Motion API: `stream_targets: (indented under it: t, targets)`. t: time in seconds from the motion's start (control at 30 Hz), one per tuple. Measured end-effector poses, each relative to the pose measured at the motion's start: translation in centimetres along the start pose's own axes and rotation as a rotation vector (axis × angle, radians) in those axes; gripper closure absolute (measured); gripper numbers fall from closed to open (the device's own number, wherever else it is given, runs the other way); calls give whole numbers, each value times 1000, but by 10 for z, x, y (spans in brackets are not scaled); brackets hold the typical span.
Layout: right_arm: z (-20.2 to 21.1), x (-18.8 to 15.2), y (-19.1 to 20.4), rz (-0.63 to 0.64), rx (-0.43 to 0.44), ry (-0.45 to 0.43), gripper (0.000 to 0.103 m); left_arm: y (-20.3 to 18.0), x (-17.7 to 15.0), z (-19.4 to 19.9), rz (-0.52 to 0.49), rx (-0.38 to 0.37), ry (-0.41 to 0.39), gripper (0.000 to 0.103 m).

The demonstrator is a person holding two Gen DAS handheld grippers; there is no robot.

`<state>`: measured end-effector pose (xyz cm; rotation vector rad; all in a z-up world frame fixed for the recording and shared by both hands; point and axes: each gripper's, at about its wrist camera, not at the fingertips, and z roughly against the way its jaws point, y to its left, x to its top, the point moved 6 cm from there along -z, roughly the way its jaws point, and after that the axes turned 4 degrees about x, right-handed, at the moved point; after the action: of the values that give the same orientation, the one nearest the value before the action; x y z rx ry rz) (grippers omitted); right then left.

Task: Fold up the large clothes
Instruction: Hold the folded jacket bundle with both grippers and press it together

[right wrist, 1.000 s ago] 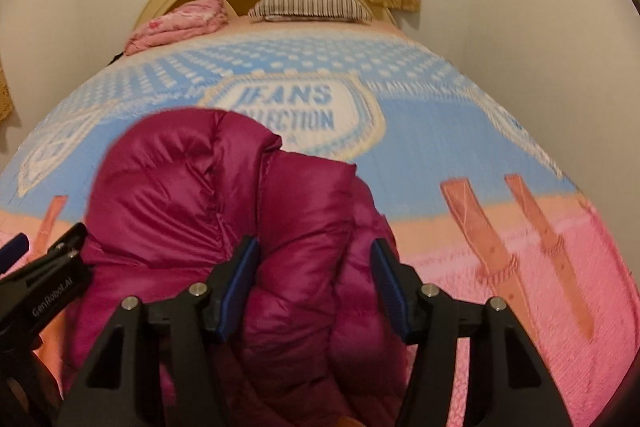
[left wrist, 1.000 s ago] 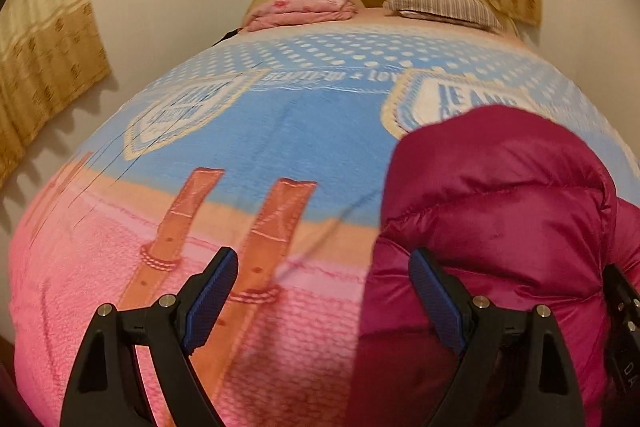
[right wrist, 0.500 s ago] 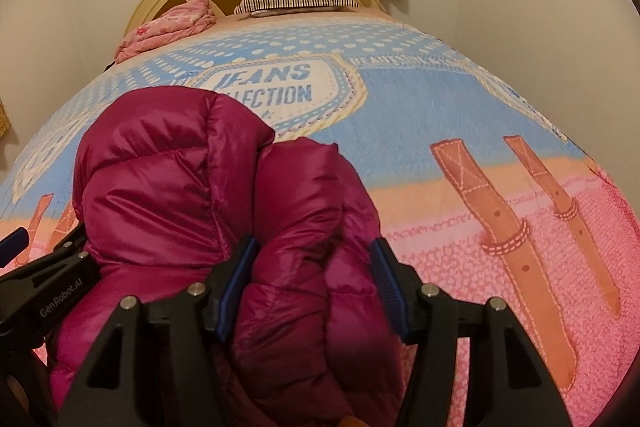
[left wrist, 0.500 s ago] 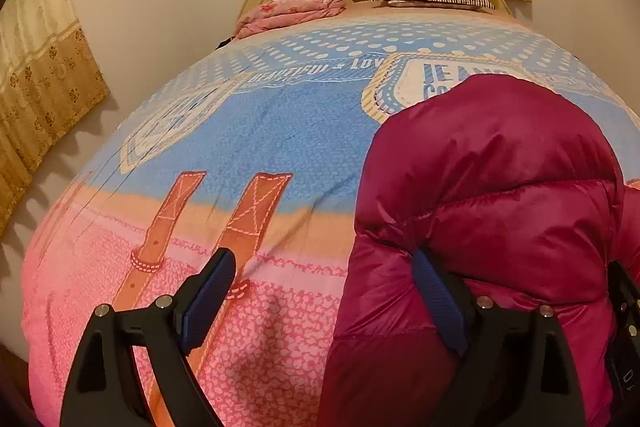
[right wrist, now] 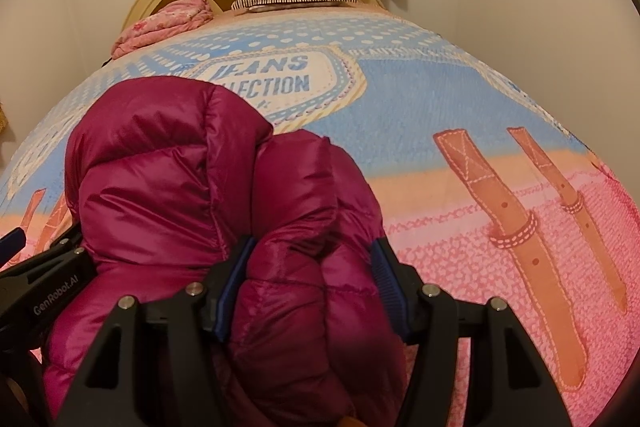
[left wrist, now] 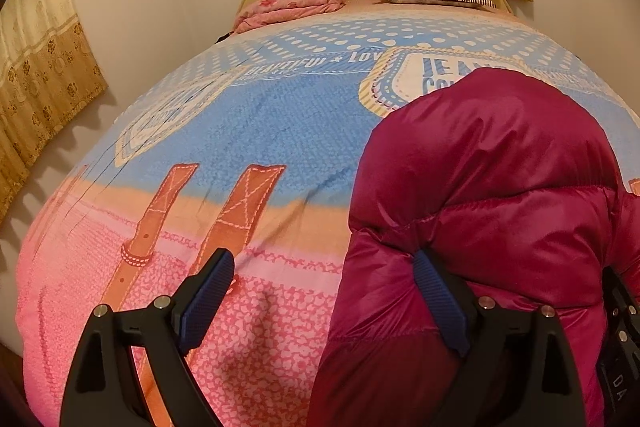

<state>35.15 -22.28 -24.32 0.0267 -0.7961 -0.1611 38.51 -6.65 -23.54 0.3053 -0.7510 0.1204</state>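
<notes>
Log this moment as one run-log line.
stage: folding | item: magenta puffer jacket bundled on bedspread | right gripper: shut on jacket | left gripper: open beside jacket, one finger against it

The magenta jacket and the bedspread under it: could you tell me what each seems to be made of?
The magenta jacket looks like glossy synthetic shell, probably nylon, over puffy fill: sheen, stitched bulging panels. The bedspread looks like matte woven cotton or similar: no shine, printed pattern, fine weave.
</notes>
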Motion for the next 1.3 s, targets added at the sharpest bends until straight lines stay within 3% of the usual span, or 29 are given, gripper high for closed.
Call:
stream_targets:
  t: [1.3]
  targets:
    - [-15, -6, 2, -1, -2, 53, 37, -6, -4, -6, -17, 13, 6, 11]
